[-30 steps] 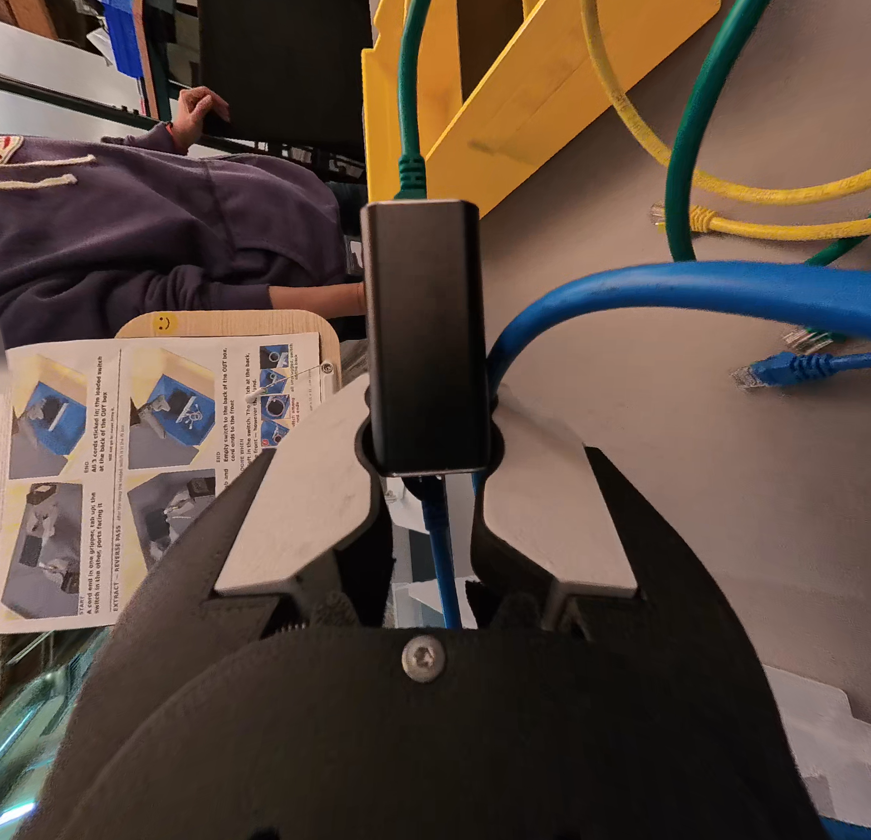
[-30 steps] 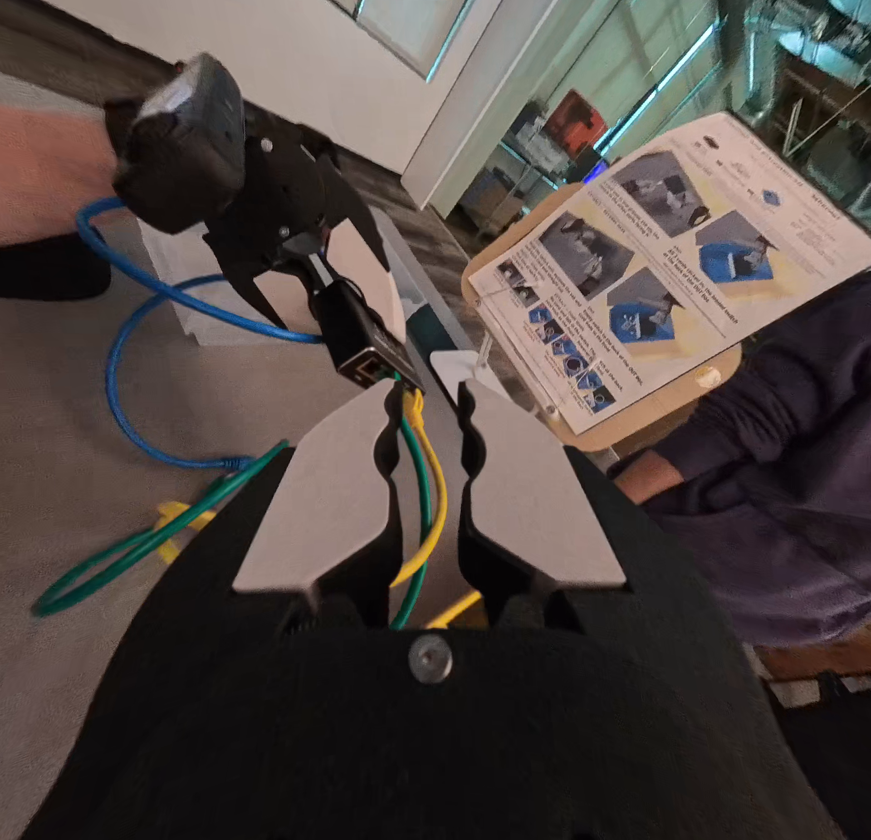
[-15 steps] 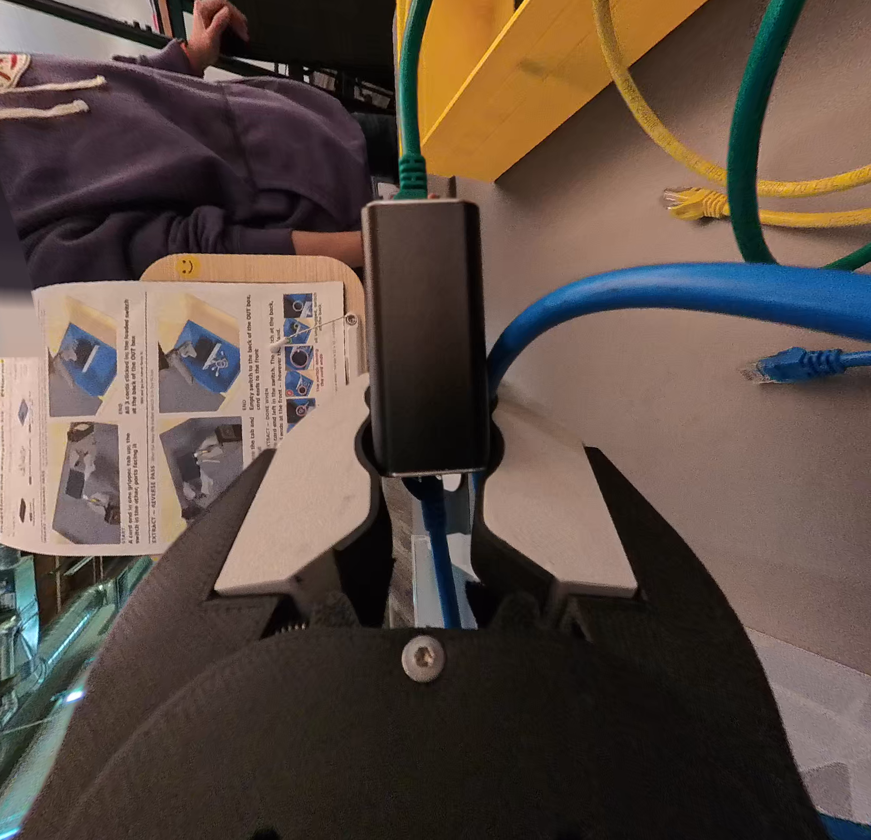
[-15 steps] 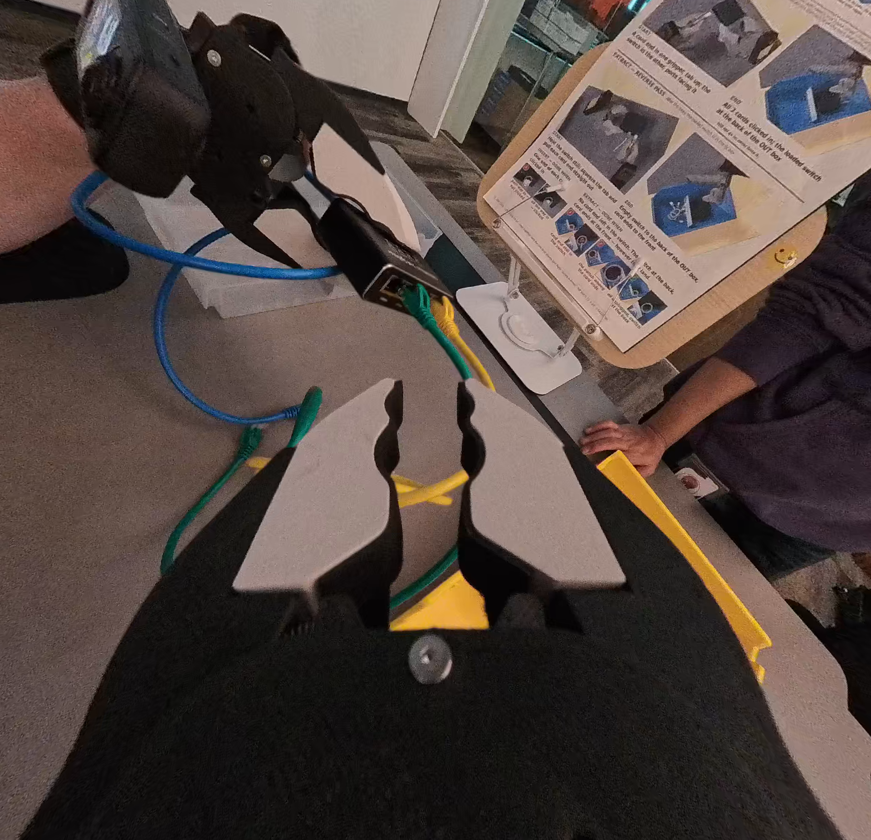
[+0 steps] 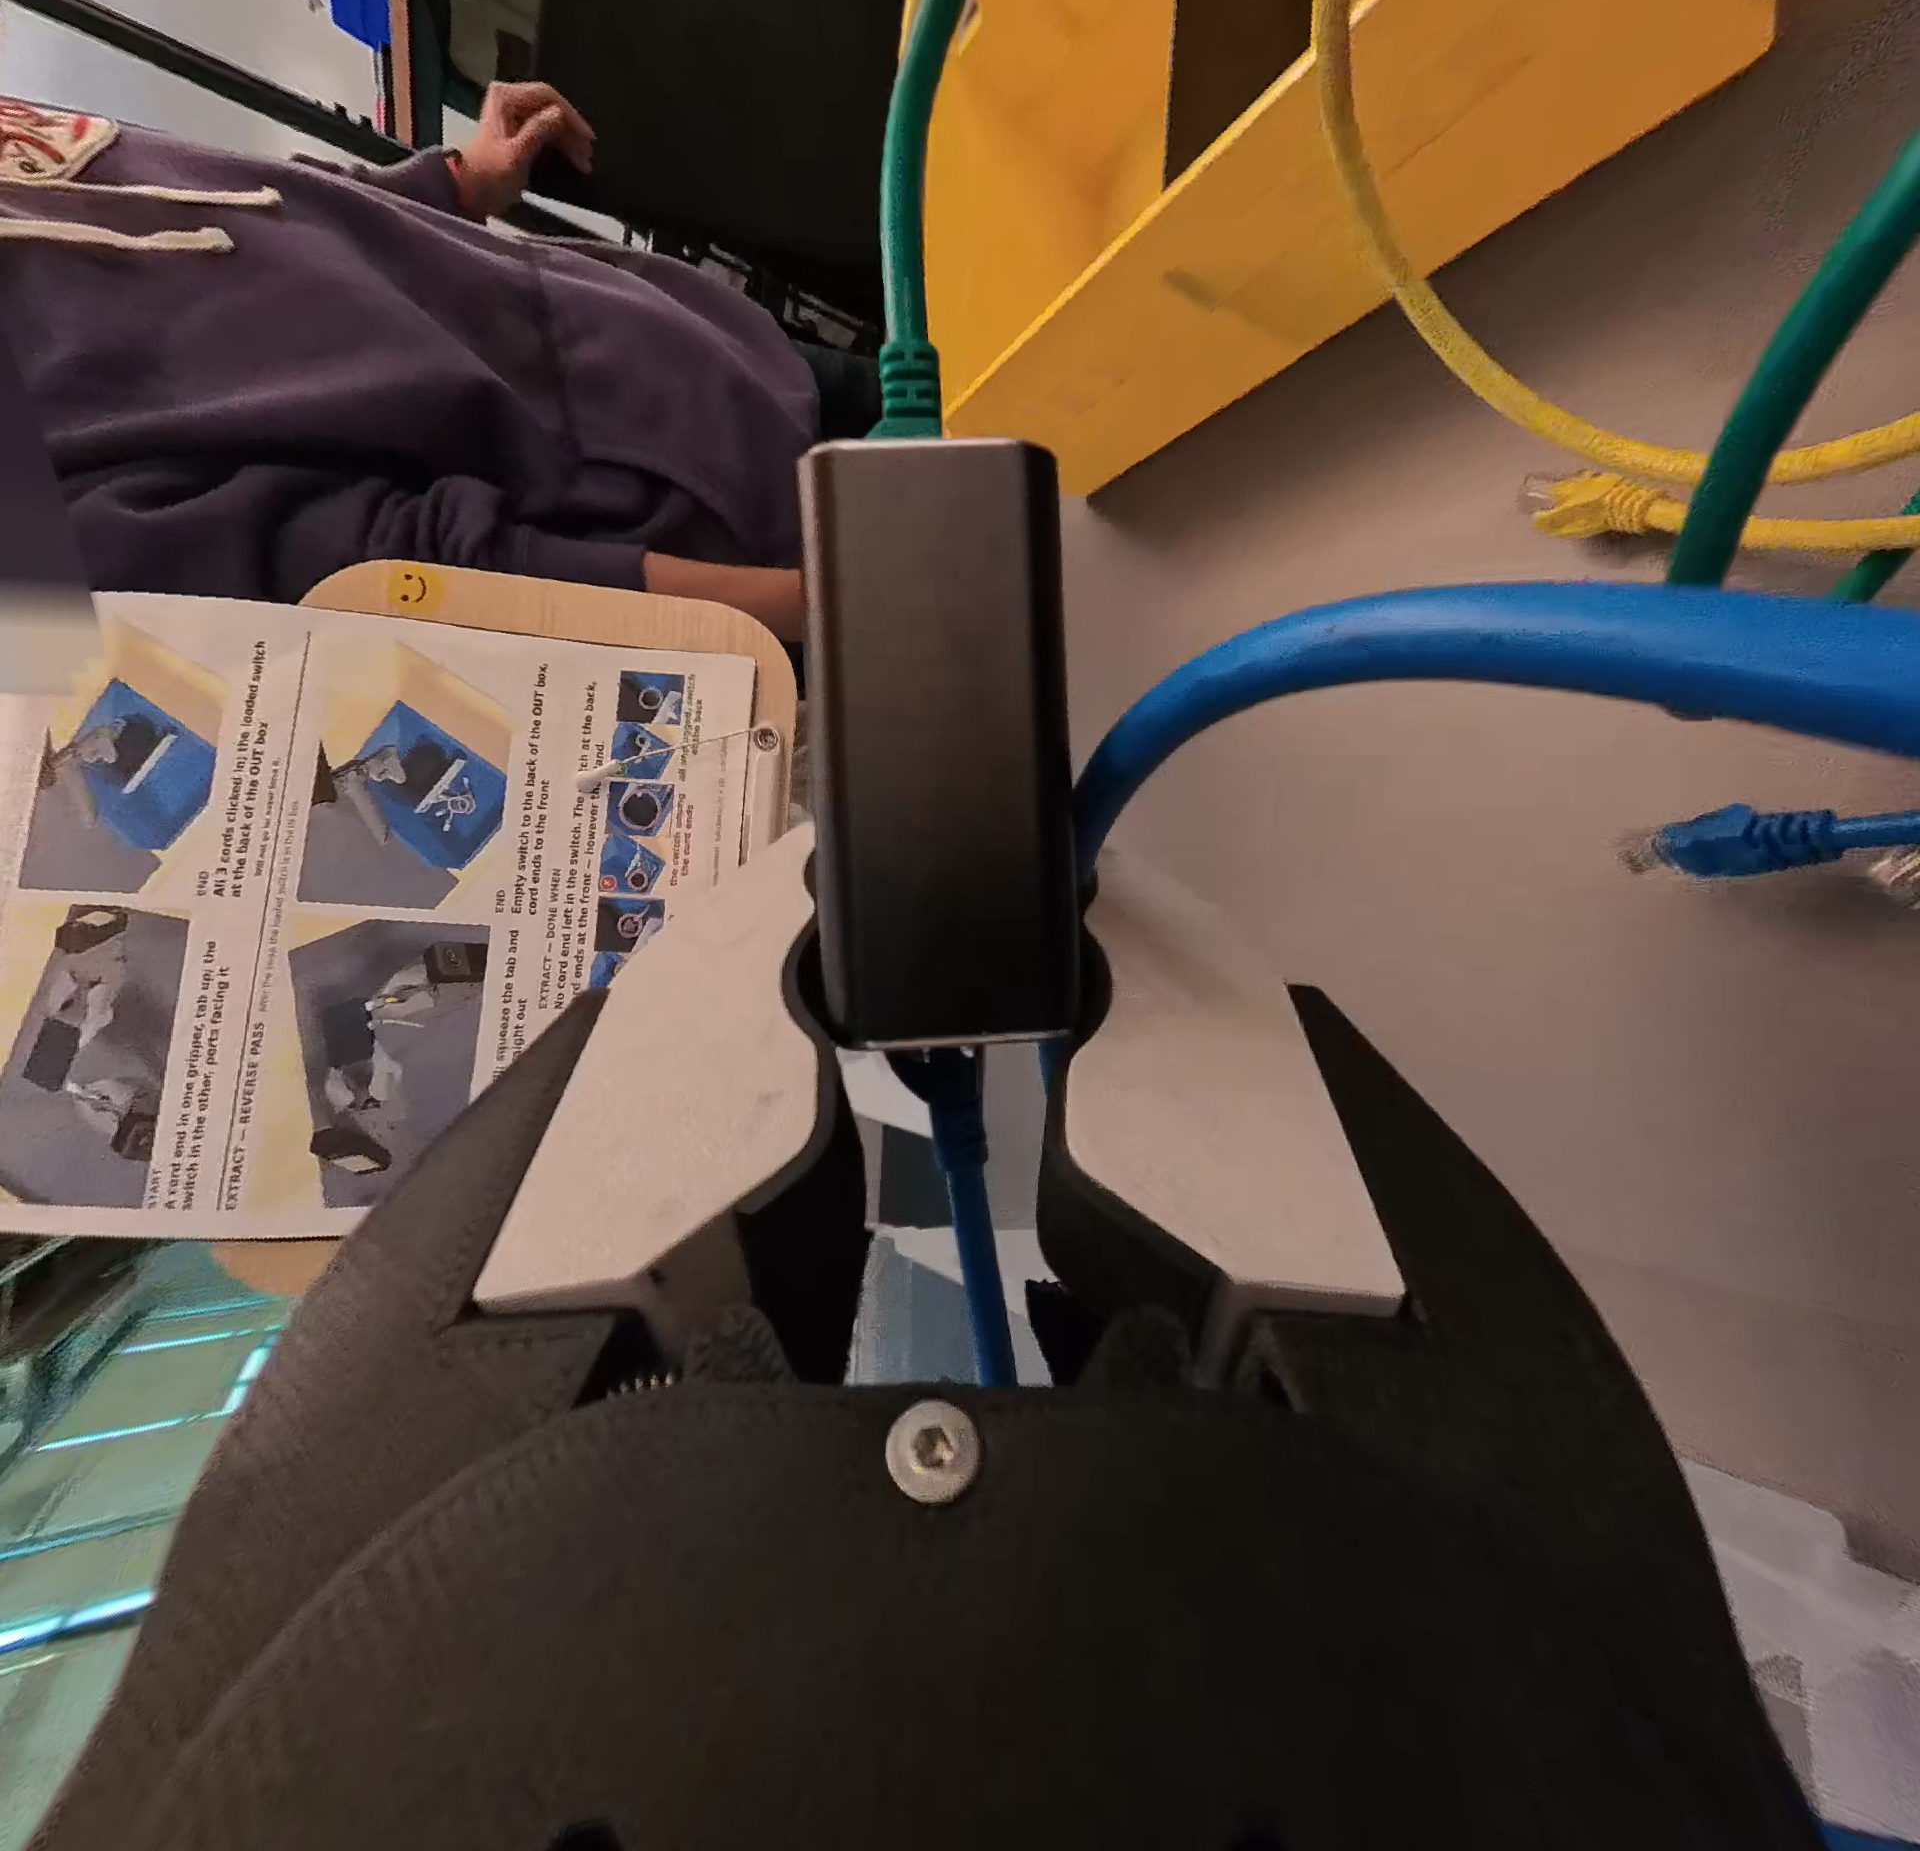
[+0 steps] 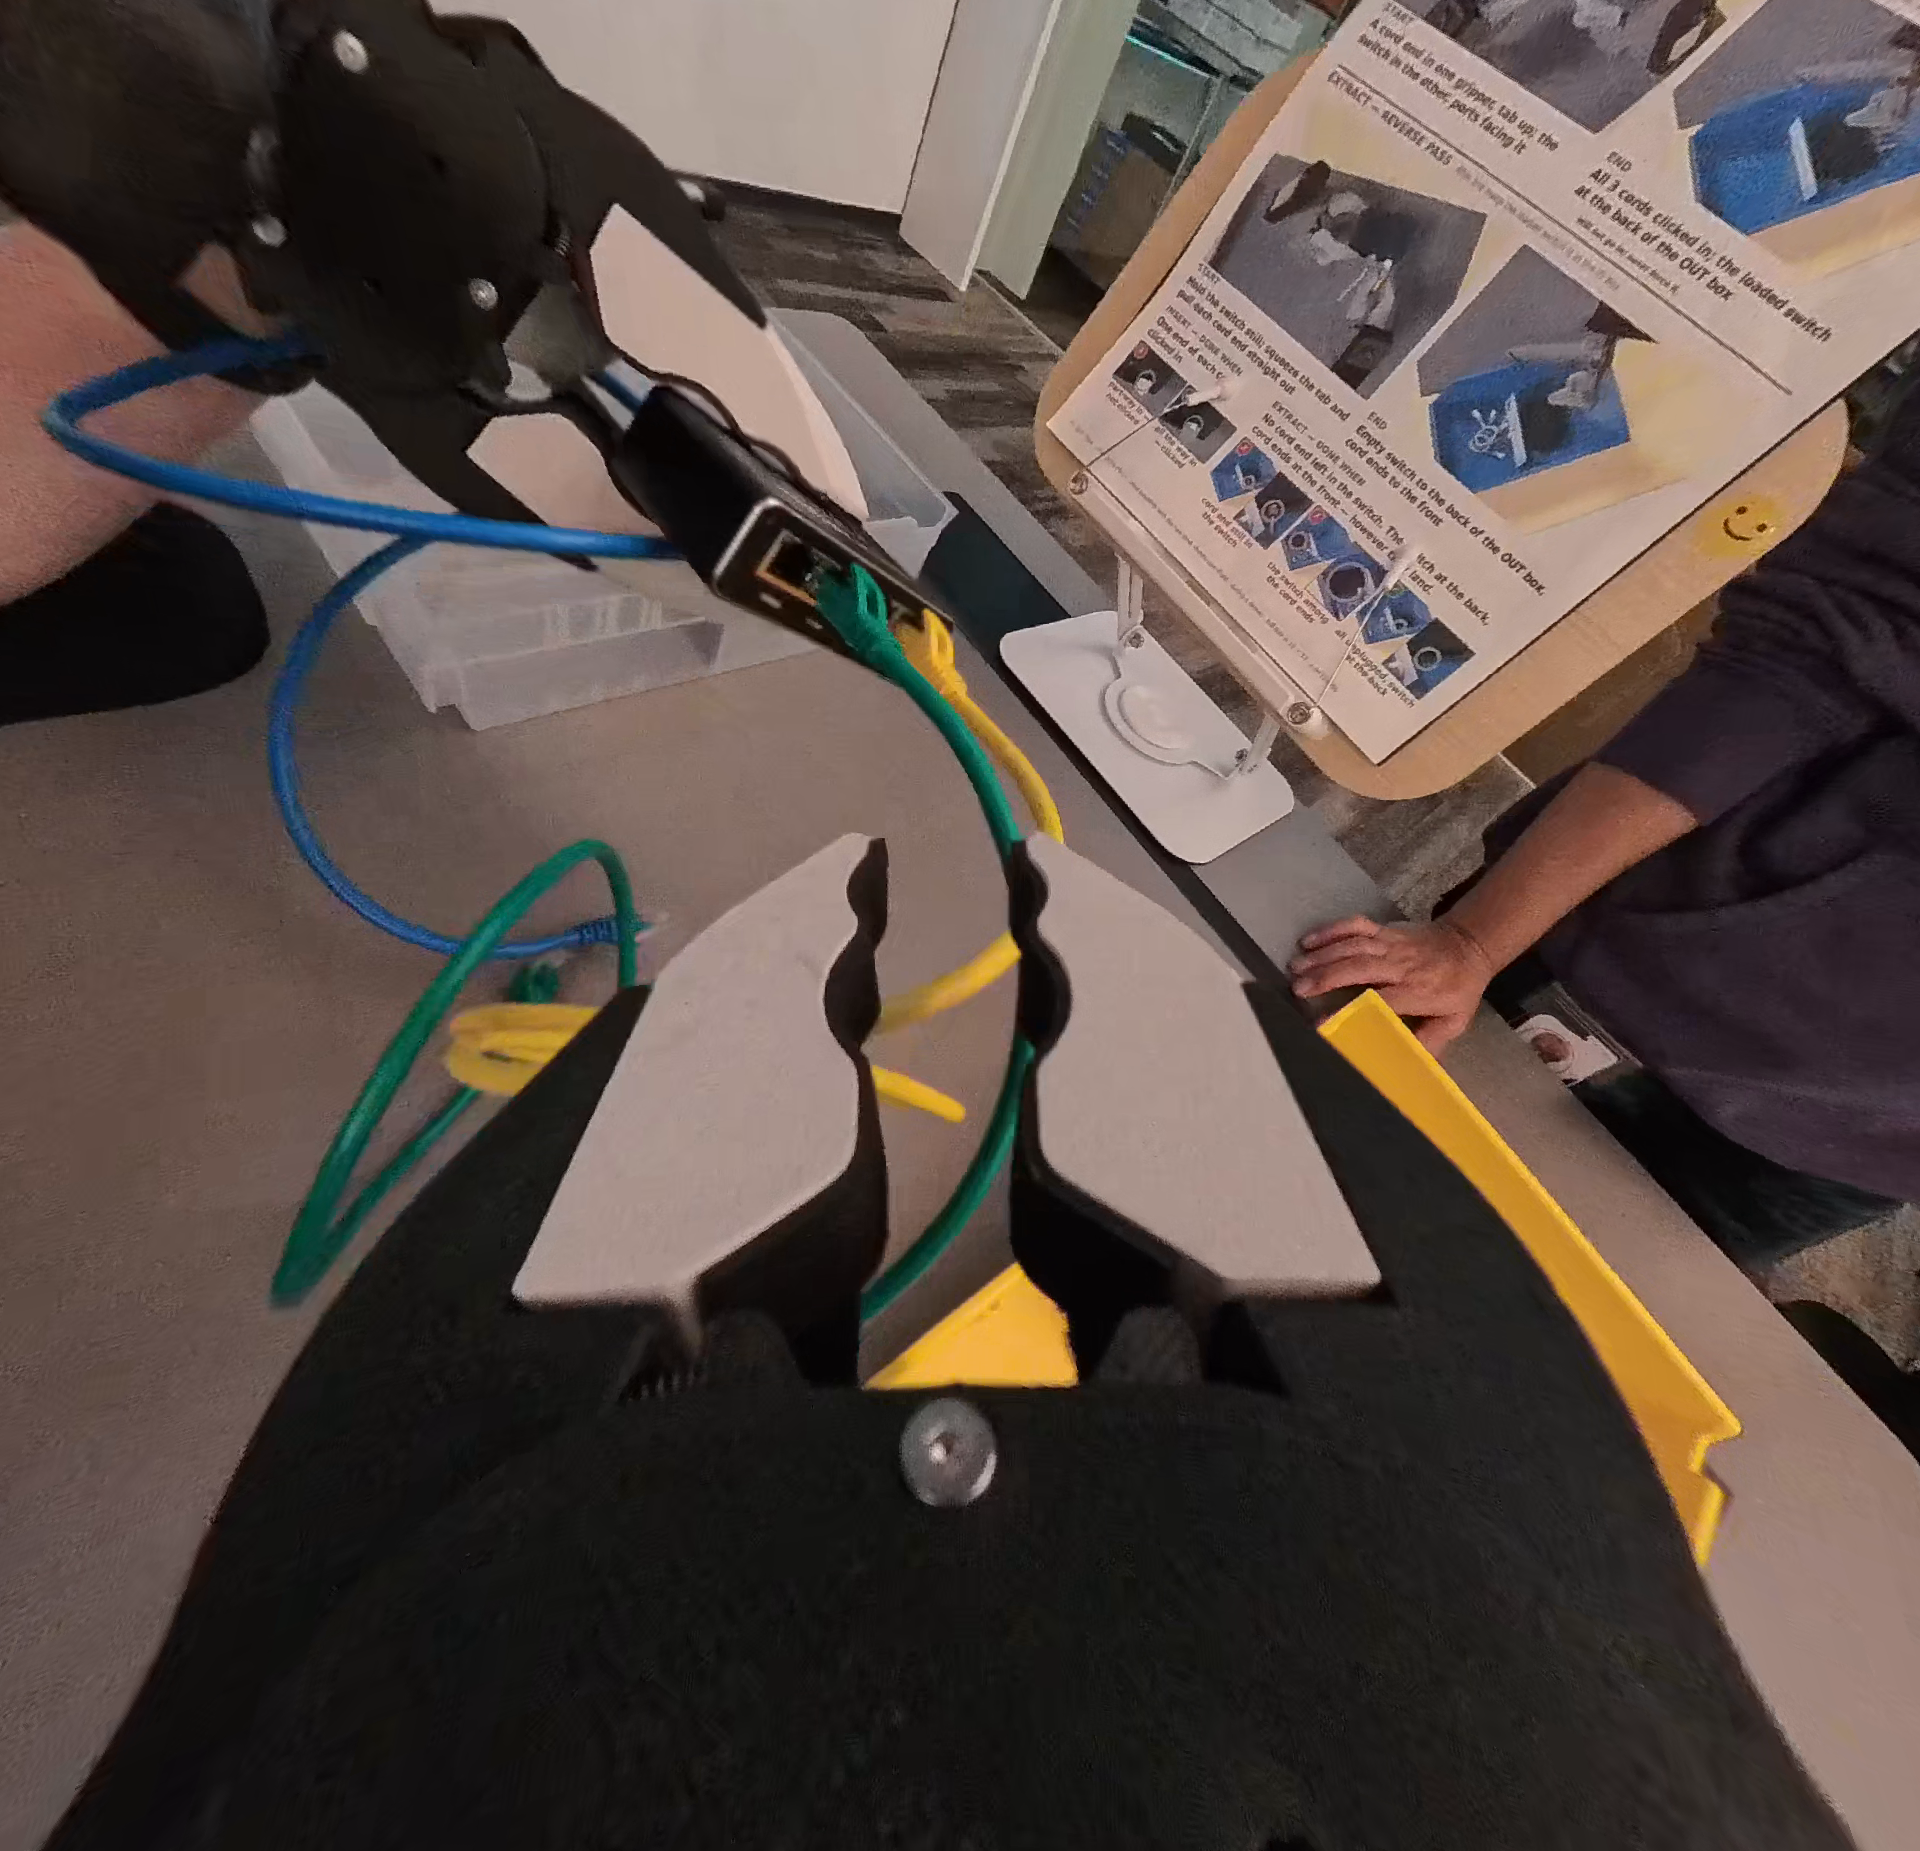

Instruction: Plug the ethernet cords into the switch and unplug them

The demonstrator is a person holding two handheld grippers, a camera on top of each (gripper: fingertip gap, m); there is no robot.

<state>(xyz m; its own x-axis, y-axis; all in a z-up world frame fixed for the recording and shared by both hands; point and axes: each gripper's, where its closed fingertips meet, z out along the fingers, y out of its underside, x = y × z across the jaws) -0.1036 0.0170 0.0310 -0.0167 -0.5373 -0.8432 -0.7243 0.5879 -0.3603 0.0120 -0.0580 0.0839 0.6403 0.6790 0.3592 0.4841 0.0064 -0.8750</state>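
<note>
Left wrist view: the left gripper stays clamped on the black switch, held above the grey table; a green cord runs from its far end and a blue cord loops off its near end, the yellow bin just beyond. Right wrist view: the right gripper, fingers slightly parted and holding nothing, has drawn well back from the switch within the last second; green and yellow cord now sit in its ports, so plugging looks nearly done.

Green cord and yellow cord crowd the switch ports.
</note>
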